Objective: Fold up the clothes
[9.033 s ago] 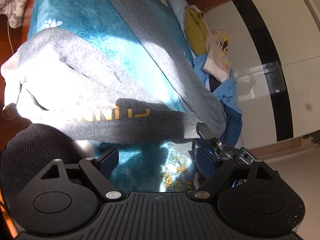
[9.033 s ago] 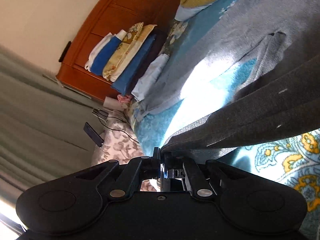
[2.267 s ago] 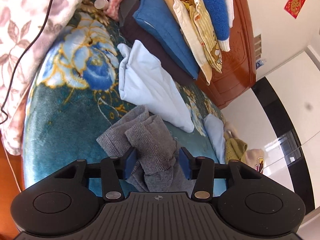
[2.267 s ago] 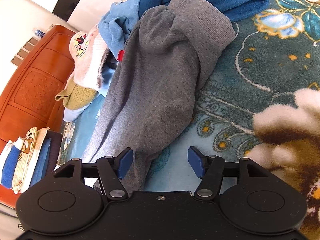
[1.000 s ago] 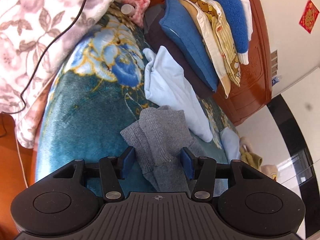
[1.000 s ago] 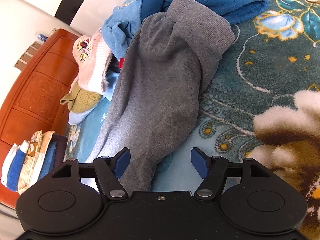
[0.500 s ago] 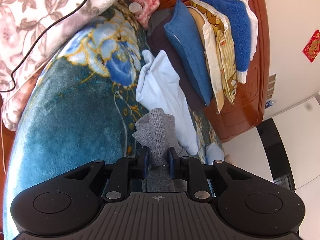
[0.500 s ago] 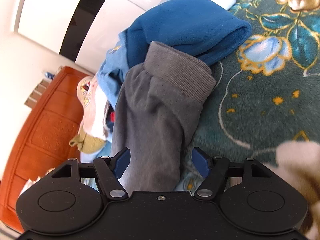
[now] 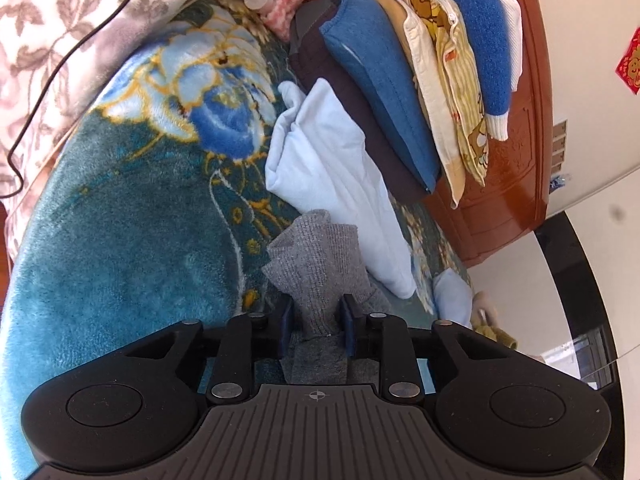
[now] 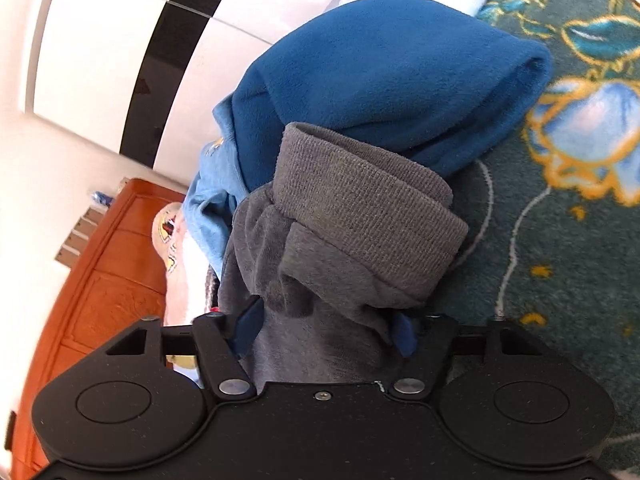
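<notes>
Left wrist view: your left gripper (image 9: 317,317) has its jaws pinched tight on the ribbed cuff of the grey sweater (image 9: 320,264), above the teal floral blanket (image 9: 120,240), just beside a pale blue garment (image 9: 332,168). Right wrist view: your right gripper (image 10: 324,330) sits fairly wide around the sweater's bunched hem (image 10: 360,216), pads at the cloth, blue fleece (image 10: 400,68) right behind
</notes>
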The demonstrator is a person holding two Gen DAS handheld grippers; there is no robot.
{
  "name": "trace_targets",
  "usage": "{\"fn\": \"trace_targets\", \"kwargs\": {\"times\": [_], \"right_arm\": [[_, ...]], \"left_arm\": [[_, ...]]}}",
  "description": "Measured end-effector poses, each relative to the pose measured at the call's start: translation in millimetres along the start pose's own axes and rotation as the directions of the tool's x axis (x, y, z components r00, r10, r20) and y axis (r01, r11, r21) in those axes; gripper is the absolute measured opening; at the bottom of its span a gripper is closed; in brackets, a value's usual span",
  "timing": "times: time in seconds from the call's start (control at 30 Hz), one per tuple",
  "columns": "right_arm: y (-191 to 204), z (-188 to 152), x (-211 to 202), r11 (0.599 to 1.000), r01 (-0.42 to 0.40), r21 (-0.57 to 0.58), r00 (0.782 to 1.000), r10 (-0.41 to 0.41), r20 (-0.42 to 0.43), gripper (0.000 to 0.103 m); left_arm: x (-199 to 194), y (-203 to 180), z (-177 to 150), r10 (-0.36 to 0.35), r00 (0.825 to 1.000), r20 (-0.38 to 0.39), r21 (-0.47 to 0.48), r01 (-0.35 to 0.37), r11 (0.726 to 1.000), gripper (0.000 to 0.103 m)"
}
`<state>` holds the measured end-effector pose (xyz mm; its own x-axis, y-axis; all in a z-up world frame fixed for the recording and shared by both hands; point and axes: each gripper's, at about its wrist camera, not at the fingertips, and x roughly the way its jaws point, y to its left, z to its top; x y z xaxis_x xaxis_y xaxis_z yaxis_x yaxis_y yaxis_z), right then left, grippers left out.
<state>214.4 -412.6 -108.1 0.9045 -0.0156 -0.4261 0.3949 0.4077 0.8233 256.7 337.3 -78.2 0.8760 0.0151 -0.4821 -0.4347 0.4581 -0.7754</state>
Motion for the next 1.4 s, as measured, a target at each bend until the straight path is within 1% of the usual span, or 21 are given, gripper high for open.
{"fn": "trace_targets", "kwargs": {"times": [0.03, 0.07, 0.1, 0.23, 0.33, 0.47, 0.53, 0.6, 0.67, 0.77, 0.8, 0.87, 0.97, 1.03, 1.1, 1.17, 1.2, 1.27, 1.3, 1.33, 1.4], "right_arm": [[3, 1, 1, 1.0, 0.016, -0.016, 1.0, -0.016, -0.004, 0.031], [6, 2, 0, 0.999, 0.017, -0.033, 1.0, -0.017, 0.004, 0.017], [11, 4, -5, 0.998, 0.01, -0.063, 1.0, -0.009, 0.01, 0.014], [36, 14, -27, 0.982, -0.026, -0.185, 0.999, 0.031, 0.025, 0.011], [52, 17, -57, 0.967, -0.057, -0.247, 0.997, 0.066, 0.028, 0.011], [45, 22, -108, 0.969, -0.056, -0.242, 0.997, 0.068, 0.04, 0.011], [37, 26, -131, 0.968, -0.054, -0.245, 0.997, 0.067, 0.046, 0.011], [24, 29, -146, 0.962, -0.025, -0.272, 0.999, 0.033, 0.025, 0.011], [1, 24, -159, 0.97, 0.023, -0.244, 1.0, -0.027, -0.014, 0.011], [-27, 13, -161, 0.973, 0.103, -0.208, 0.989, -0.123, -0.085, 0.011], [-33, 9, -161, 0.974, 0.109, -0.197, 0.987, -0.129, -0.091, 0.011], [-41, 3, -166, 0.976, 0.112, -0.188, 0.986, -0.132, -0.1, 0.011], [-39, 3, -167, 0.971, 0.118, -0.208, 0.981, -0.146, -0.127, 0.013], [-36, 3, -170, 0.969, 0.103, -0.223, 0.979, -0.139, -0.152, 0.02], [-33, 3, -175, 0.966, 0.083, -0.243, 0.976, -0.128, -0.175, 0.035], [-30, 5, -186, 0.956, 0.072, -0.285, 0.974, -0.128, -0.185, 0.036], [-27, 6, -192, 0.946, 0.072, -0.316, 0.974, -0.135, -0.183, 0.036], [-22, 16, -193, 0.929, 0.073, -0.362, 0.976, -0.142, -0.168, 0.037], [-19, 21, -193, 0.92, 0.073, -0.385, 0.977, -0.145, -0.16, 0.044], [-16, 26, -194, 0.91, 0.074, -0.407, 0.977, -0.147, -0.151, 0.046], [-10, 37, -194, 0.889, 0.076, -0.452, 0.979, -0.152, -0.135, 0.046]], "left_arm": [[-5, -5, 0, 0.005, 1.0, 0.015, 0.007, -0.005, 1.0, 0.017], [-11, -10, 1, 0.001, 1.0, 0.028, 0.018, -0.002, 1.0, 0.016], [-18, -16, 2, -0.004, 0.999, 0.04, 0.029, 0.003, 1.0, 0.016], [-47, -39, 10, -0.06, 0.997, 0.056, 0.061, 0.057, 0.997, 0.015], [-74, -50, 13, -0.101, 0.993, 0.057, 0.075, 0.097, 0.992, 0.015], [-115, -47, 16, -0.136, 0.99, 0.049, 0.111, 0.13, 0.985, 0.015], [-123, -38, 14, -0.108, 0.994, 0.029, 0.134, 0.103, 0.986, 0.015], [-130, -28, 12, -0.074, 0.997, 0.008, 0.158, 0.072, 0.985, 0.016], [-123, -8, 4, 0.01, 0.999, -0.032, 0.165, -0.004, 0.986, 0.016], [-116, 27, -6, 0.096, 0.993, -0.069, 0.079, -0.091, 0.993, 0.016], [-114, 38, -9, 0.122, 0.989, -0.082, 0.048, -0.118, 0.992, 0.016], [-117, 47, -12, 0.138, 0.987, -0.078, 0.043, -0.135, 0.99, 0.016], [-120, 39, -6, 0.136, 0.988, -0.078, 0.088, -0.129, 0.988, 0.02], [-122, 31, -4, 0.143, 0.986, -0.084, 0.131, -0.131, 0.983, 0.022], [-125, 25, -5, 0.183, 0.978, -0.101, 0.2, -0.16, 0.967, 0.029], [-130, 22, -8, 0.228, 0.966, -0.123, 0.266, -0.189, 0.945, 0.034], [-134, 21, -8, 0.234, 0.965, -0.121, 0.294, -0.19, 0.937, 0.034], [-145, 20, -10, 0.236, 0.965, -0.11, 0.347, -0.185, 0.919, 0.036], [-146, 16, -9, 0.236, 0.966, -0.103, 0.367, -0.184, 0.912, 0.039], [-147, 11, -9, 0.236, 0.967, -0.095, 0.386, -0.183, 0.904, 0.041], [-149, 2, -8, 0.236, 0.969, -0.079, 0.422, -0.182, 0.888, 0.046]]}}
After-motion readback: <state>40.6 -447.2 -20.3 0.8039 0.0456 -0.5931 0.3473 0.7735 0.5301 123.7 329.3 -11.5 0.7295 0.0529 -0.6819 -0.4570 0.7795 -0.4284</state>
